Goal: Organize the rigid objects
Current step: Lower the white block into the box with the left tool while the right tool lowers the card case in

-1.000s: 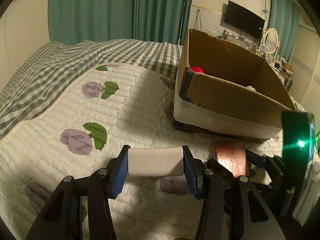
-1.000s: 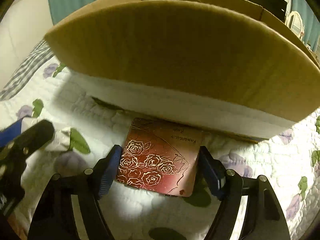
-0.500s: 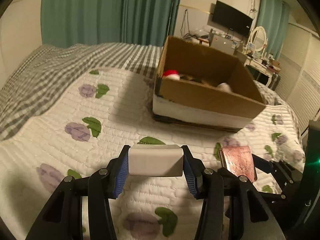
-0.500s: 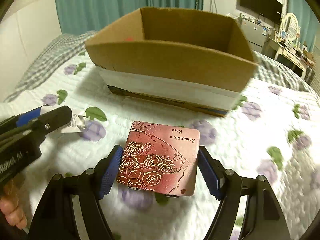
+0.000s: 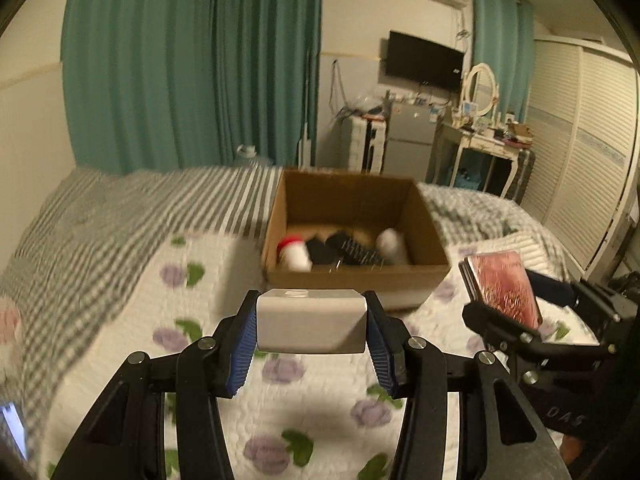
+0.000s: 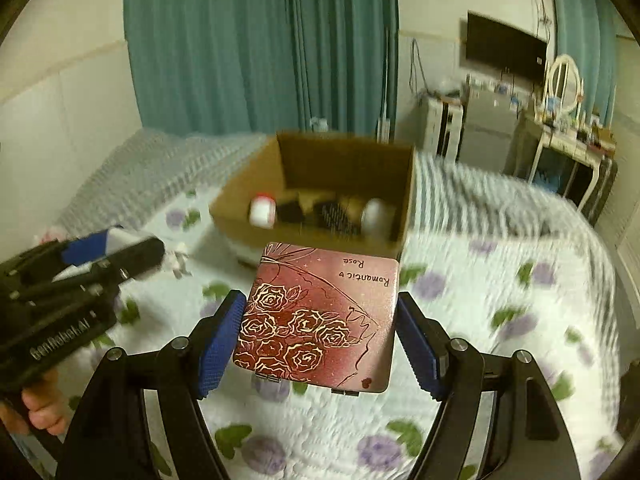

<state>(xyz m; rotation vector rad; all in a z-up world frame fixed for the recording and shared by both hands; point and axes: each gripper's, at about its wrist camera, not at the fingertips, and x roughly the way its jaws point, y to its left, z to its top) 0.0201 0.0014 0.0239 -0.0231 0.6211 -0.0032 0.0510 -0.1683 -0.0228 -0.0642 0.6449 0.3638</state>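
Note:
My left gripper [image 5: 311, 334] is shut on a white rectangular block [image 5: 311, 325] and holds it above the quilt, short of the cardboard box [image 5: 352, 284]. My right gripper [image 6: 319, 340] is shut on a flat red case with gold roses [image 6: 320, 314], lifted above the bed; the case also shows in the left wrist view [image 5: 505, 288]. The open box [image 6: 256, 196] holds a white bottle with a red cap [image 5: 294, 254], a dark brush [image 5: 352, 254] and a white rounded object [image 5: 392, 244].
The box stands on a bed with a white floral quilt [image 5: 192, 320] and a grey checked blanket [image 5: 100, 220]. Teal curtains [image 5: 192, 64], a wall TV [image 5: 422, 62], a dresser with a mirror [image 5: 484, 136] and white wardrobe doors [image 5: 580, 160] lie beyond.
Both grippers have risen and pulled back from the box with their objects held. The box now looks farther and lower, and its contents show from above.

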